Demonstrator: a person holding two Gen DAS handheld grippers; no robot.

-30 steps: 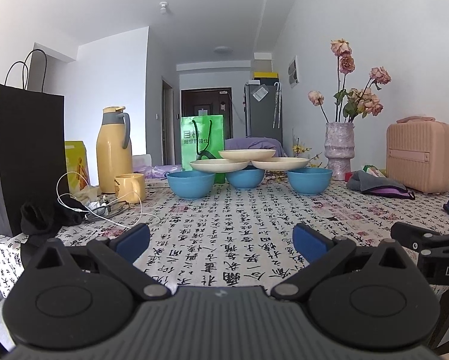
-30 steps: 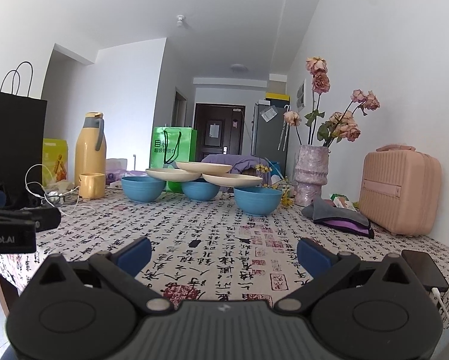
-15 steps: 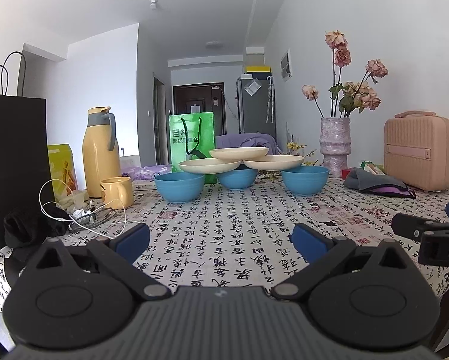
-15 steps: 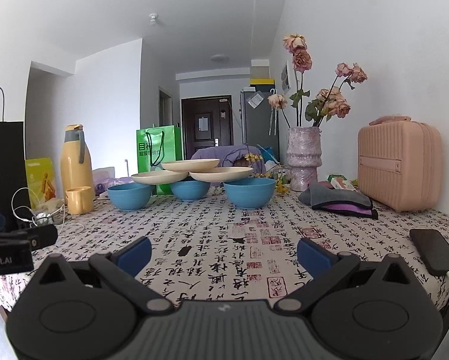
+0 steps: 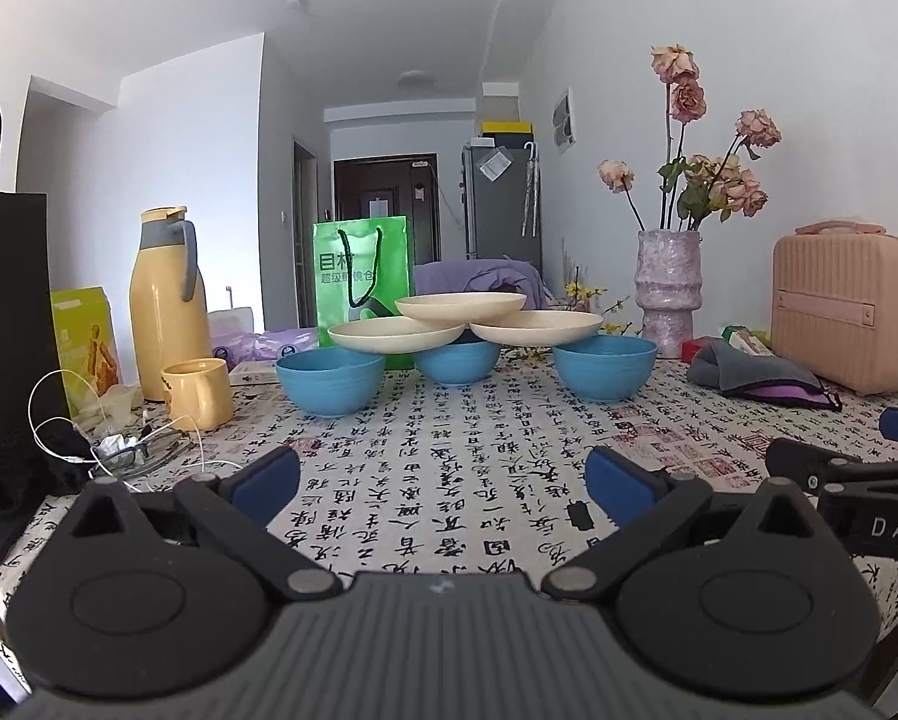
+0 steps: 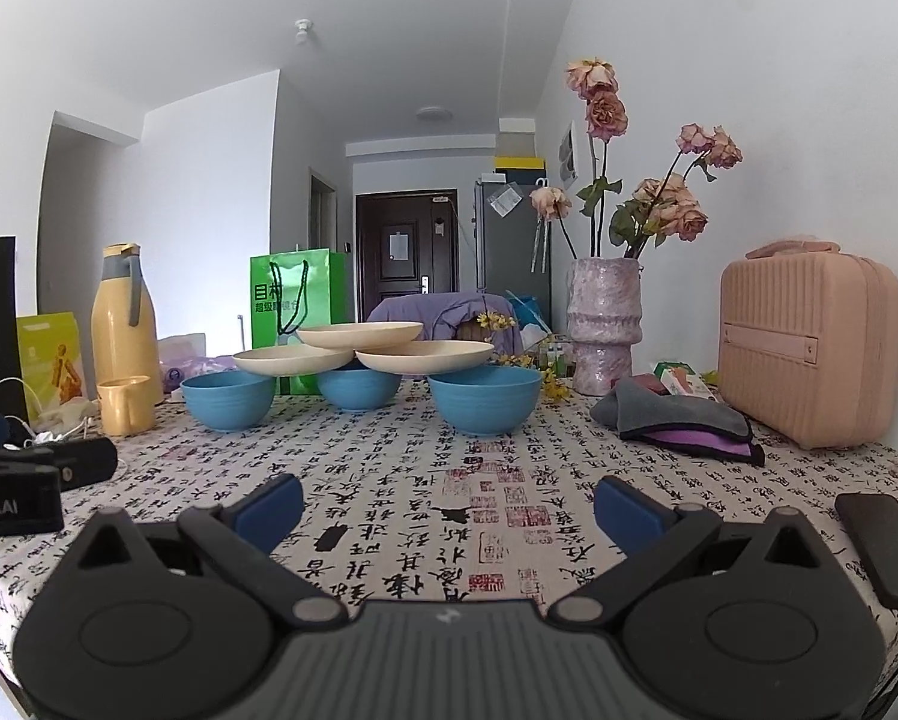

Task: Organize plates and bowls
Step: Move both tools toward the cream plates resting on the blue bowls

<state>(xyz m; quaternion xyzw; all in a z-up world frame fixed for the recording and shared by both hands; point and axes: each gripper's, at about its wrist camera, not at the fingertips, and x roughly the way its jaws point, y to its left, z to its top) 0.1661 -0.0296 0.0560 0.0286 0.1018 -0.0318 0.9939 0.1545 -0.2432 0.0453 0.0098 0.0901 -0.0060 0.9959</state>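
Nothing of the sorting looks done yet: three blue bowls and three cream plates sit as a little tower at about 12 o'clock on the patterned tablecloth, well apart from both tools. The left bowl, the middle bowl and the right bowl stand in a loose row; the left plate and the right plate each seem to bridge two bowl rims, and the top plate rests on both of them. By my reading, all of it is left to do: lifting the top plate first, then the two lower ones, then nesting the bowls. The left gripper hovers low over the near edge of the cloth with its blue pads spread wide and nothing between them; the right gripper does likewise, fingers apart and empty. The left wrist view shows a tangle of white cable and glasses at 9 o'clock, beside the yellow mug and the yellow flask, which the right view shows only in part. The right wrist view alone shows a dark phone at 4 o'clock and more of the pink case. Each view catches the other tool at its edge.
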